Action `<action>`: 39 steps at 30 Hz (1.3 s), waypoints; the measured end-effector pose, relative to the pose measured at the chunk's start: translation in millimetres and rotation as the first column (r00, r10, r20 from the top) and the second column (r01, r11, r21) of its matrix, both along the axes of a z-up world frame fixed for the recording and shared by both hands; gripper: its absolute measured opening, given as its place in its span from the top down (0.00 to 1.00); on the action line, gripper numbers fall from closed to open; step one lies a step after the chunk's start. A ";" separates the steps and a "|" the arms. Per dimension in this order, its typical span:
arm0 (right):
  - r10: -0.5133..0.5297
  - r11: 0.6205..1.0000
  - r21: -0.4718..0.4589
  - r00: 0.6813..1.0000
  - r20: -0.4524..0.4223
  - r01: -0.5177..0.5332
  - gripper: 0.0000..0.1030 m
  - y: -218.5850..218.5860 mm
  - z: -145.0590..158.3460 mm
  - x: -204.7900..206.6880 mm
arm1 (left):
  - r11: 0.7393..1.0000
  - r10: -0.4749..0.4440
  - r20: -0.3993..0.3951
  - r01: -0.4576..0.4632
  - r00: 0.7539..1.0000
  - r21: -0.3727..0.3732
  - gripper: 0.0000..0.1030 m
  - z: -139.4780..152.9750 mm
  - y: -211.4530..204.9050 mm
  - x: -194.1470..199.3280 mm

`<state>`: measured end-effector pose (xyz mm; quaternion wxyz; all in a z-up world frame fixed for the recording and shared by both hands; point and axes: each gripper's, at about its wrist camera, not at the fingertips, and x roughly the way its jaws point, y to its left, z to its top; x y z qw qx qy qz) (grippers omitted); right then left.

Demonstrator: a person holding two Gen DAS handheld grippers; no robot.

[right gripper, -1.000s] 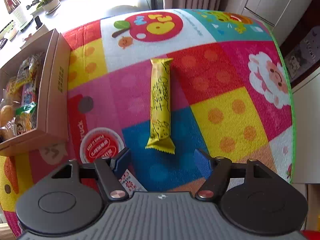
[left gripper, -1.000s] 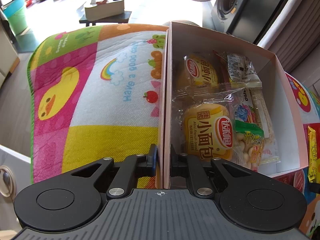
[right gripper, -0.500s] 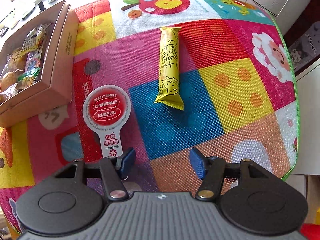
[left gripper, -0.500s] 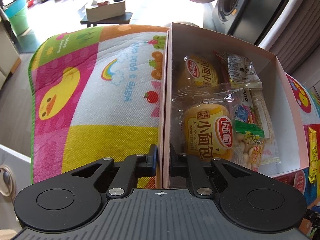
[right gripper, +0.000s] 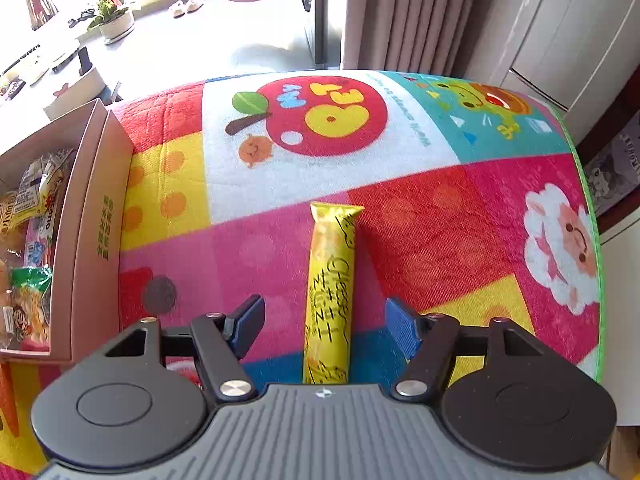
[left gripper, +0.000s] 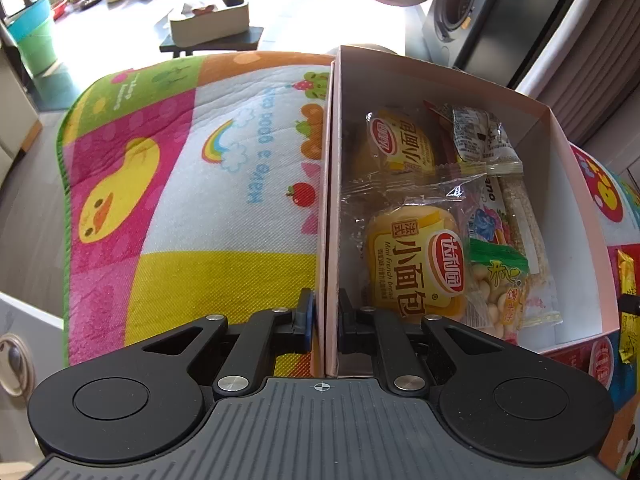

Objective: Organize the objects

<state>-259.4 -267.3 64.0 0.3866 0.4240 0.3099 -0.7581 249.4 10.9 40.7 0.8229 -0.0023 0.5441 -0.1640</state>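
Yellow snack stick (right gripper: 330,300) lies flat on the patterned play mat (right gripper: 440,216), lengthwise along the right wrist view, its far end on the red and pink squares and its near end hidden under the tool body. Right tool (right gripper: 325,320) is spread wide, one blue-padded finger (right gripper: 248,320) on each side of the stick; neither pad touches the wrapper. In the left wrist view the same stick shows only as a yellow sliver at the right edge of the frame, outside the box.

Pink cardboard box (left gripper: 568,216) stands open on the mat to the left of the stick, well apart from it. It holds wrapped snacks: two yellow mini bread packs (left gripper: 412,264), one behind the other, a green-topped bag of small white puffs (left gripper: 496,280), and clear-wrapped bars against the far side. Left tool (left gripper: 325,316) is pressed together on the box's left wall, one finger outside on the mat side and one inside the box, the wall pinched between them.

Beyond the mat are a tiled floor, potted plants, a small dark stool carrying a tissue box (left gripper: 208,24), a washing machine (left gripper: 452,8) with its door open, and grey curtains (right gripper: 400,16).
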 end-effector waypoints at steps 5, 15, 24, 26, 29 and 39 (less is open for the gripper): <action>0.023 0.999 0.029 1.000 0.006 -0.023 0.69 -10.3 -6.3 6.0 | 1.000 -0.008 0.001 0.008 1.000 -0.004 0.88 -0.1 1.3 0.5; -0.038 0.995 0.096 0.999 0.011 0.037 0.92 35.8 15.5 30.3 | 0.998 -0.056 -0.010 0.056 0.998 -0.031 0.87 0.1 6.2 1.9; -0.051 0.992 0.114 0.999 -0.003 0.051 0.79 58.0 29.9 69.6 | 0.995 -0.085 -0.032 0.083 0.996 -0.047 0.85 0.1 8.2 3.6; -0.069 0.993 0.090 0.997 -0.016 0.070 0.68 50.7 24.5 60.9 | 0.995 -0.091 -0.030 0.090 0.995 -0.049 0.85 -0.3 8.5 3.4; -0.071 0.993 0.087 0.995 -0.067 0.077 0.66 35.4 10.5 46.4 | 0.995 -0.094 -0.020 0.093 0.995 -0.048 0.85 -0.7 7.9 3.3; -0.072 0.993 0.094 0.997 -0.015 0.073 0.77 27.2 -8.3 16.0 | 0.996 -0.086 -0.004 0.086 0.996 -0.029 0.86 -2.8 2.5 6.6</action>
